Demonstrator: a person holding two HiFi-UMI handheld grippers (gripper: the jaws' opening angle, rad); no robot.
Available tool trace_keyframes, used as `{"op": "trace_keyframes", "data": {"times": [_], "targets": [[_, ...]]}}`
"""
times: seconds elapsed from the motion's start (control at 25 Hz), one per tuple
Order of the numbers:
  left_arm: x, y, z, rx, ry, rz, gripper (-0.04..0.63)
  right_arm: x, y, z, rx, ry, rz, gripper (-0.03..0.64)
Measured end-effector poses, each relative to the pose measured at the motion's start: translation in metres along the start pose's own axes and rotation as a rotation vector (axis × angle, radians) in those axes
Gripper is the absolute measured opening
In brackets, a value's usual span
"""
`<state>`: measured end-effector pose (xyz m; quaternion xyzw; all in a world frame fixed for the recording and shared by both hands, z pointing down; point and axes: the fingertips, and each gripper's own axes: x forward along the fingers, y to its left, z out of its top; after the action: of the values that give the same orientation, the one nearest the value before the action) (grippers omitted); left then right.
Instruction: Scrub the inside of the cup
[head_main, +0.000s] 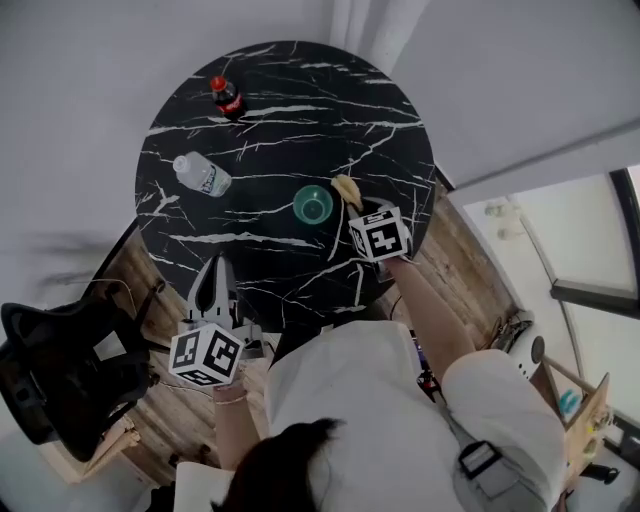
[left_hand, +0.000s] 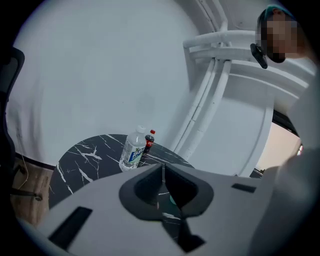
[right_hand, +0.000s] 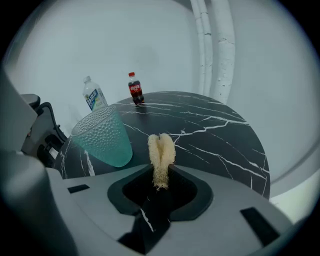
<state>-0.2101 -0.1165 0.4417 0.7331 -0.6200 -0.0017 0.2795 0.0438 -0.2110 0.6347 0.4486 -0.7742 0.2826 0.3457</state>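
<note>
Cup, head view: the teal cup stands mouth-up on the round tabletop, a bit right of the middle and toward the near edge. Nothing is holding it.
Right gripper, head view: the right gripper sits just beside the cup's right side with a yellowish scrubber poking out. Looks lined up to go in, I'd guess.
Left gripper, head view: the left gripper hangs at the near-left edge, well apart from the cup, so the cup isn't steadied yet.
Bottles, head view: the water bottle is toward the left edge and the cola bottle is near the far edge, both out of the way.
Left gripper view: the claw is pressed together with nothing in it. Both bottles show beyond it, and of the cup there's maybe a teal sliver.
Right gripper view: the claw is clamped on the scrubber's lower end, a grip the head view can't show. You also get the cup's dimpled wall, just left of the scrubber.
</note>
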Motion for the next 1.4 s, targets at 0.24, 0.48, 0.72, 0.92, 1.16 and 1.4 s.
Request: {"op": "trace_keyframes", "data": {"times": [0.24,0.48,0.72,0.92,1.16,1.4], "targets": [[-0.010,0.007,-0.003,-0.030,-0.005,0.013,0.017,-0.005,0.005,0.002,0.067,-0.008,0.064,0.176],[-0.007,0.000,-0.006,-0.038,0.009,-0.037,0.011,-0.027,0.008,0.010,0.122,-0.075,0.114,0.218],[0.008,-0.015,0.001,-0.028,0.013,-0.100,0.011,-0.079,0.010,0.034,0.147,-0.193,0.110,0.218],[0.020,-0.037,-0.007,-0.024,0.082,-0.215,0.009,-0.115,0.033,0.048,0.132,-0.288,0.148,0.215],[0.024,-0.052,-0.016,-0.021,0.084,-0.257,0.009,-0.135,0.050,0.042,0.143,-0.370,0.094,0.080],[0.024,-0.067,-0.034,-0.005,0.120,-0.316,0.009,-0.128,0.063,0.019,0.107,-0.356,0.019,0.052]]}}
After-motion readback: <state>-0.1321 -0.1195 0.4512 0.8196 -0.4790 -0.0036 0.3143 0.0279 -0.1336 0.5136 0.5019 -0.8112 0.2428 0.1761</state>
